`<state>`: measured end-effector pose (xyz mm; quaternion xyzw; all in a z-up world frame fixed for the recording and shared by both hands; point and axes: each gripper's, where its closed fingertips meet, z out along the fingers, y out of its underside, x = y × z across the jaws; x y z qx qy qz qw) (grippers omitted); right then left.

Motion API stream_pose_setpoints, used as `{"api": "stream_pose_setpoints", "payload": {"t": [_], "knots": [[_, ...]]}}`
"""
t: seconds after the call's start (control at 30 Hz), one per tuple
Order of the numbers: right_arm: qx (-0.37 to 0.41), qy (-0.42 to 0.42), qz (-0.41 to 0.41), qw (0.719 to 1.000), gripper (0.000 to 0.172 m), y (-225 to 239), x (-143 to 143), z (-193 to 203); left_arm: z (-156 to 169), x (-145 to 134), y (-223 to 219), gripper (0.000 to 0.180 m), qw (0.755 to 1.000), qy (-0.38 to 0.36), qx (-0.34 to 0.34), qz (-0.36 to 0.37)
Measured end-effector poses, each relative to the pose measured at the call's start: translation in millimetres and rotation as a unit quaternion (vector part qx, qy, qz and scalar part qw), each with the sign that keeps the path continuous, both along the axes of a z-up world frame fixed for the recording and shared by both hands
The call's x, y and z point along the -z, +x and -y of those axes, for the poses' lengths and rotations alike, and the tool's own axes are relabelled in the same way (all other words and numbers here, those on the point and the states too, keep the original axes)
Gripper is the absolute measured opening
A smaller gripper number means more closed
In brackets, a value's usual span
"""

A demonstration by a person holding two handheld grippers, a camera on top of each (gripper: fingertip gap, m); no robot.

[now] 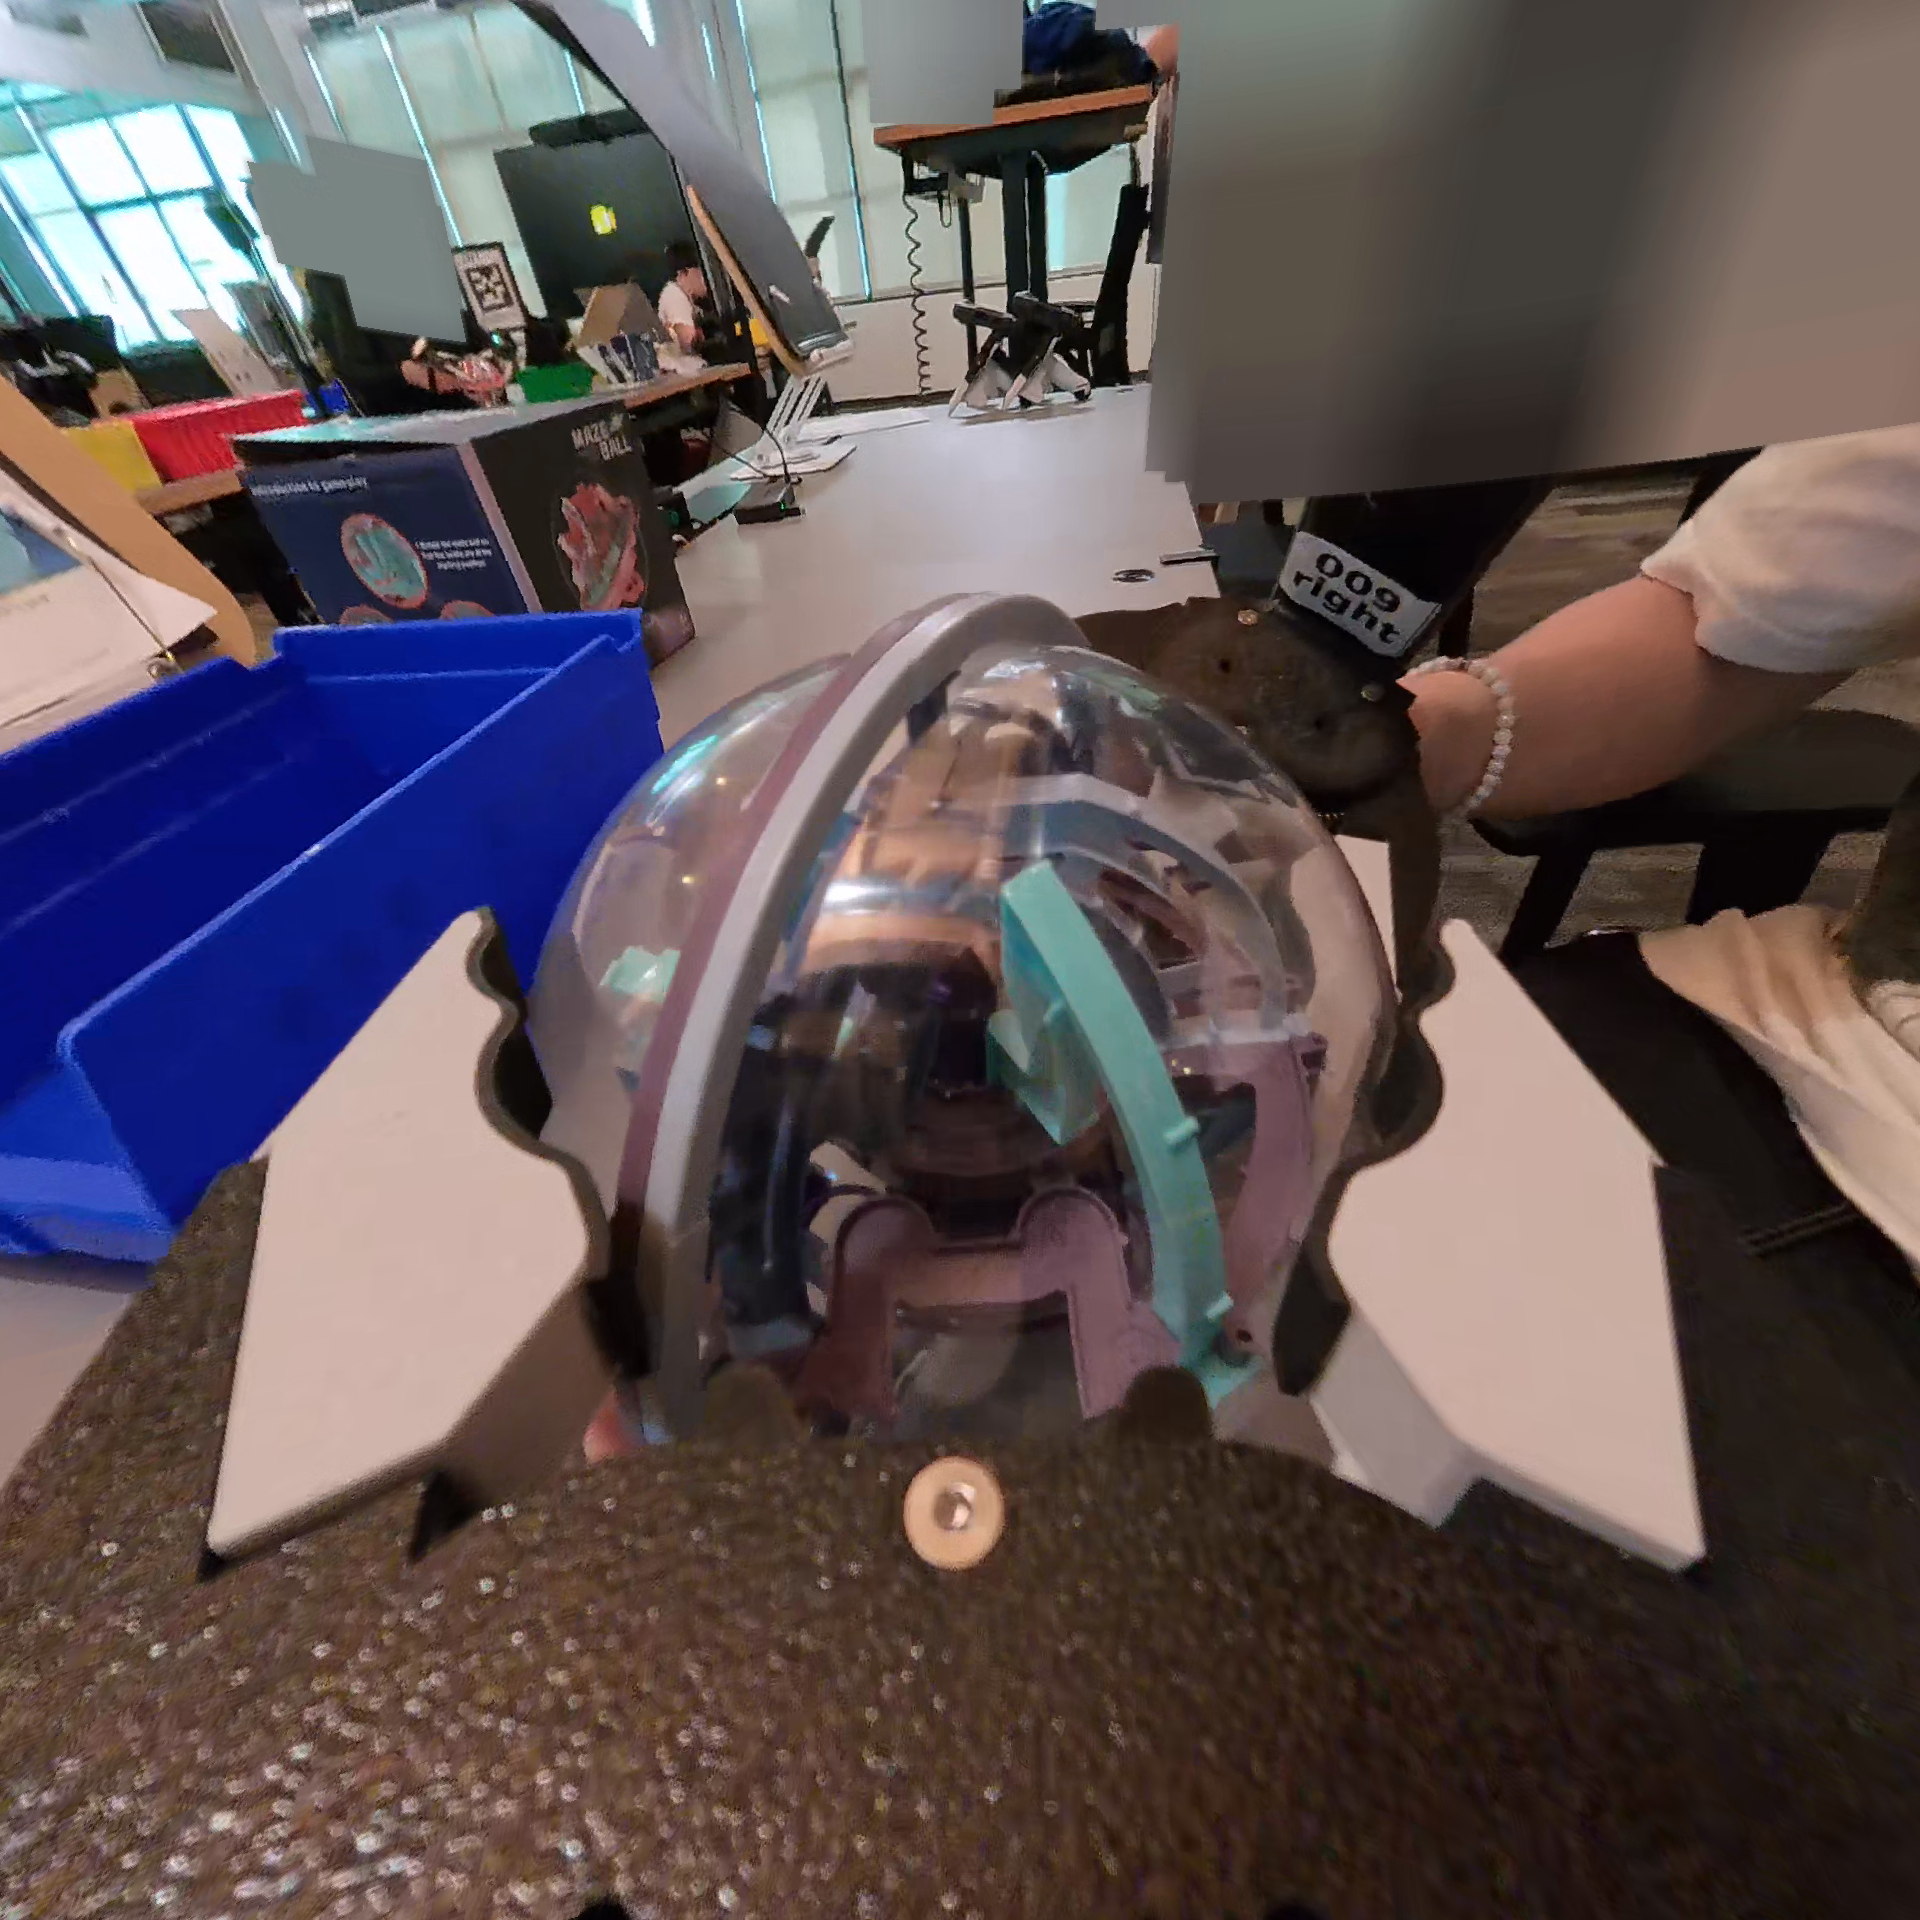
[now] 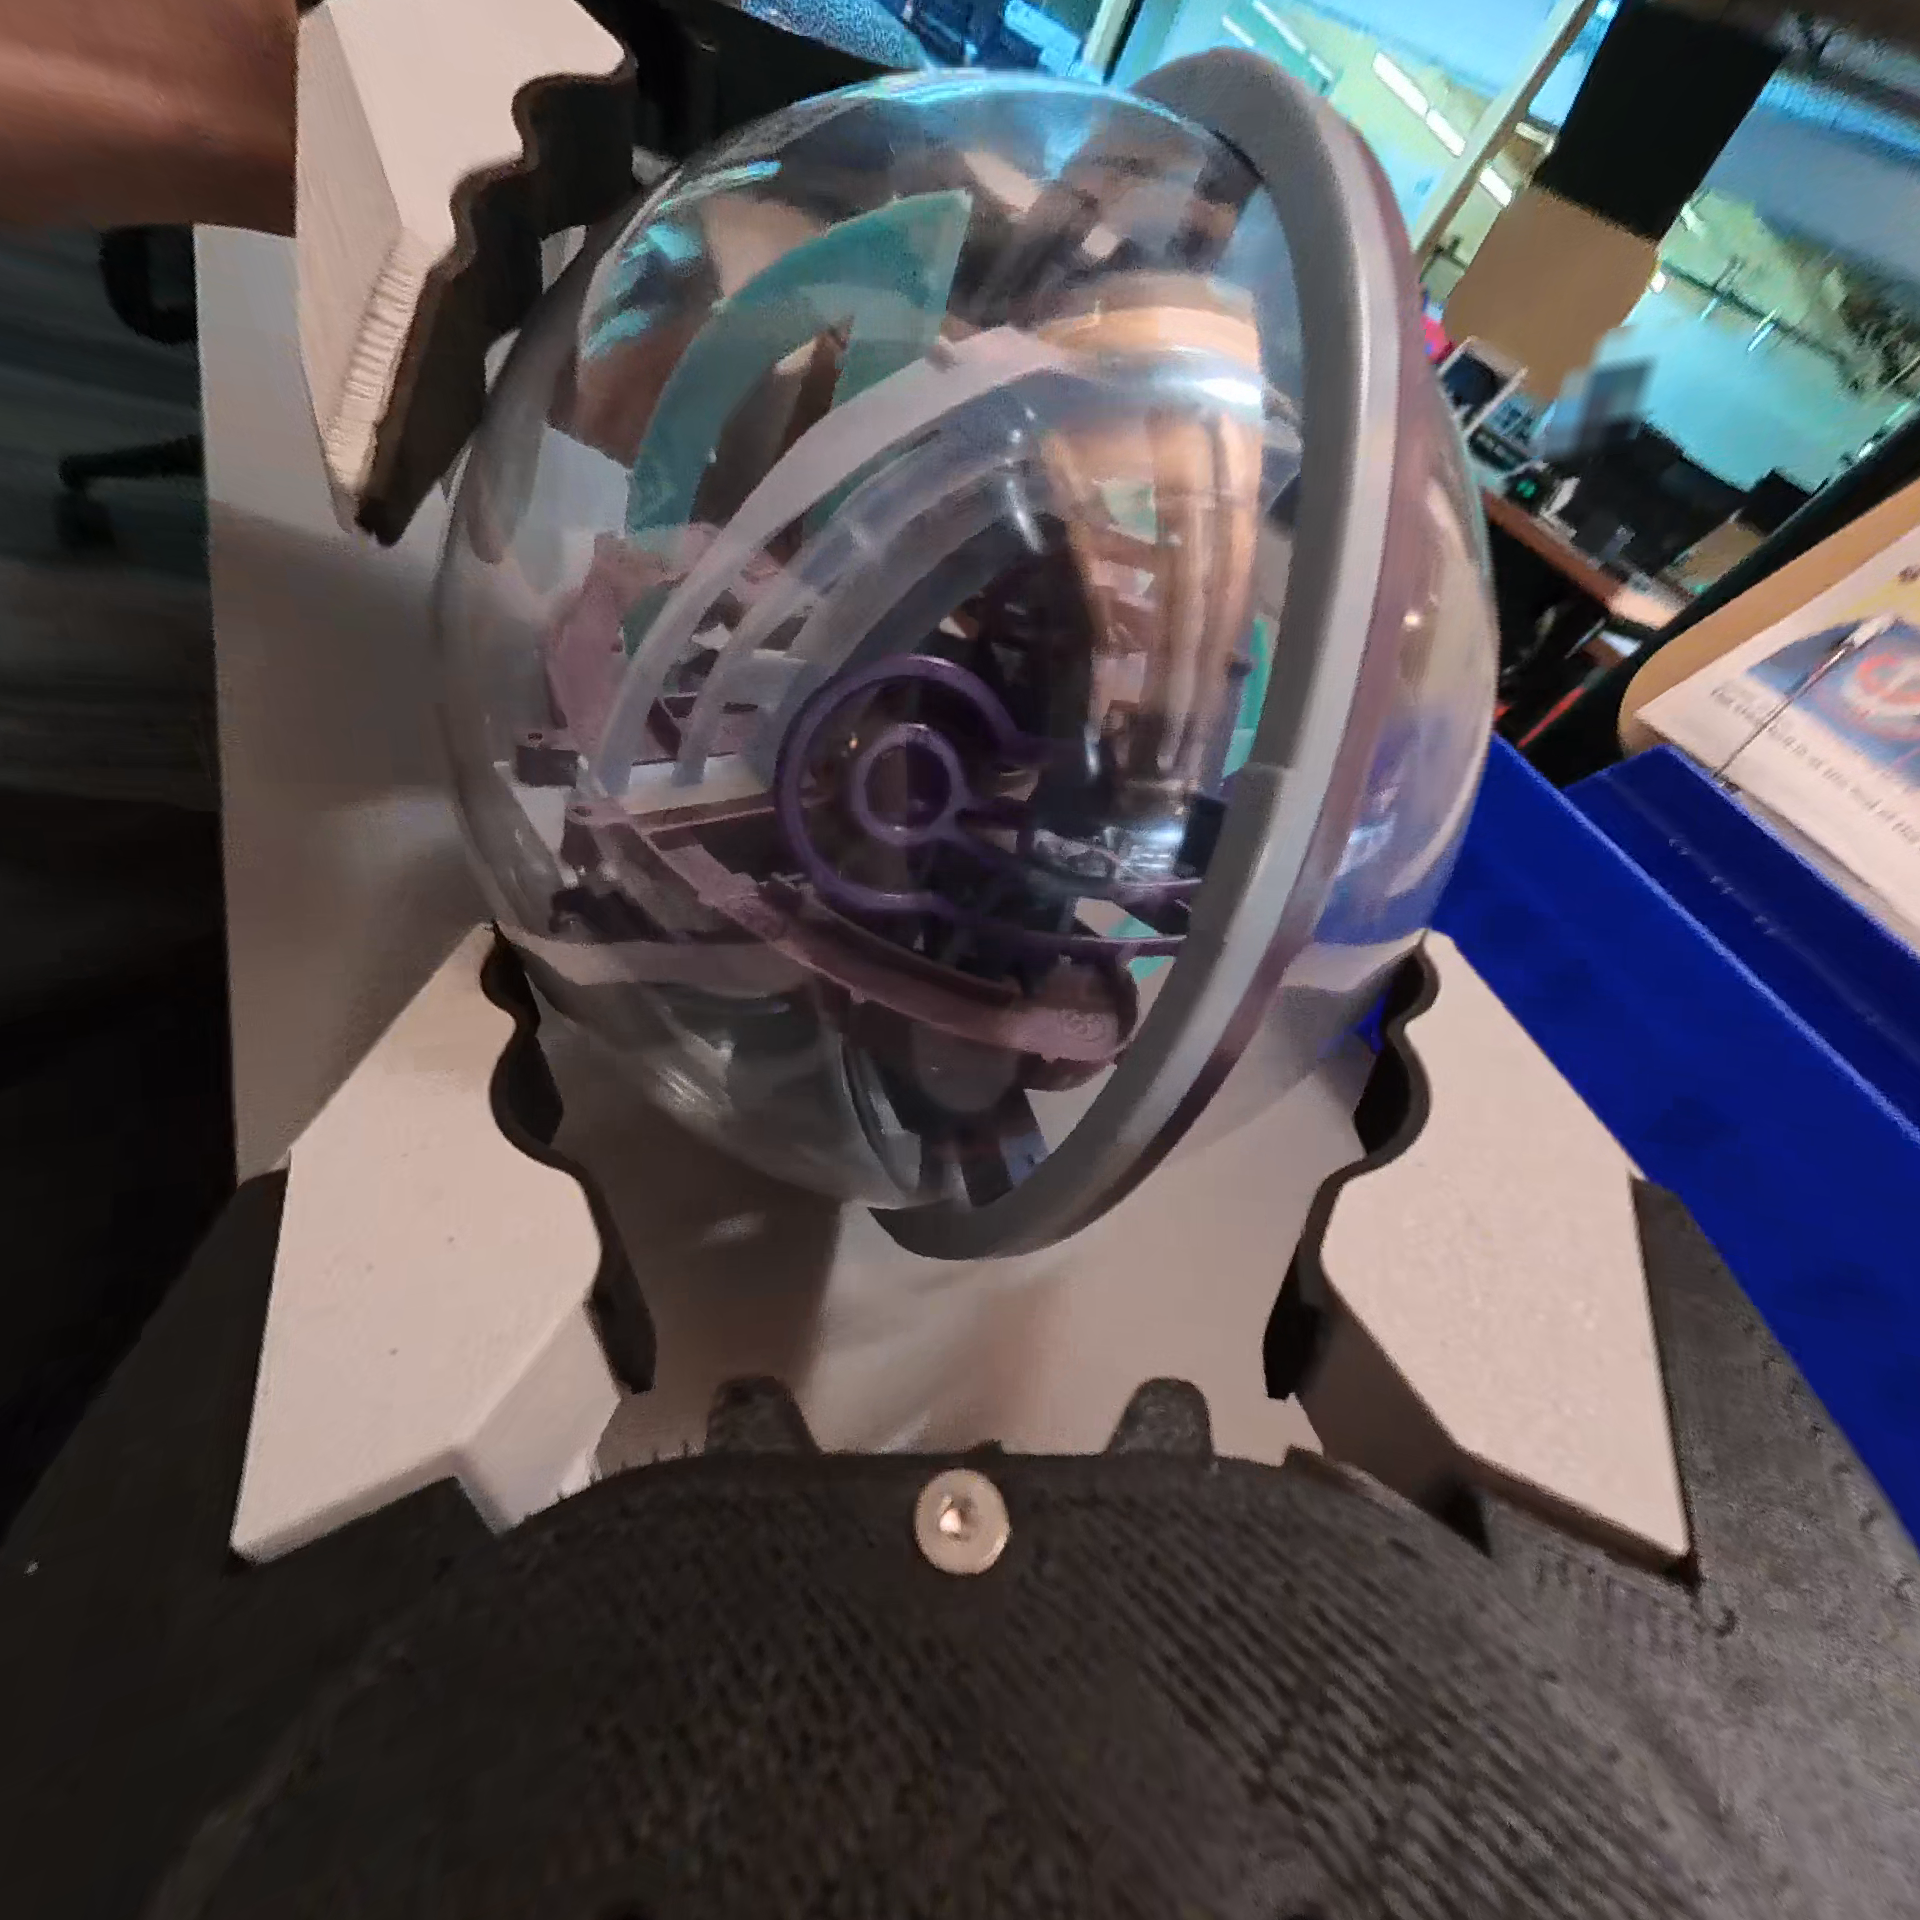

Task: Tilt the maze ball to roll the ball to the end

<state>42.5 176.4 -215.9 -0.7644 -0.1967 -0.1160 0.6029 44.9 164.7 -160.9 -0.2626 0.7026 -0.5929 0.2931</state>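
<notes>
Maze ball (image 1: 966, 1018) apparently clamped between both grippers' pads.

A dark box (image 1: 468, 520) in the upper left bears printed lettering. A white sticker (image 1: 1356, 603) on the far gripper carries writing. A printed sheet (image 2: 1808, 717) lies at right.

A clear maze ball (image 1: 966, 997), ringed by a grey band running tilted over it, holds teal, lilac and purple tracks inside, clamped between both grippers' pads above the worktop (image 1: 935, 499).
</notes>
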Motion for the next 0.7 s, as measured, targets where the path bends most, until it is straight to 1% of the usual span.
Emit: {"api": "stream_pose_setpoints", "payload": {"t": [0.13,0.3,0.5,0.7], "knots": [[-0.001,0.011,0.026,1.000,0.154,-3,-1,2,3,0,-6,0.157,1.000,0.011,0.001,0.017],[0.001,0.011,0.039,0.999,0.154,-3,1,3,5,1,-8,0.157,0.999,0.026,-0.002,0.026],[0.015,-0.004,0.052,0.999,0.152,1,6,1,5,2,-6,0.157,0.998,0.061,-0.002,0.013],[0.018,-0.016,0.073,0.997,0.147,9,12,2,6,2,-3,0.157,0.997,0.074,-0.001,-0.002]]}}
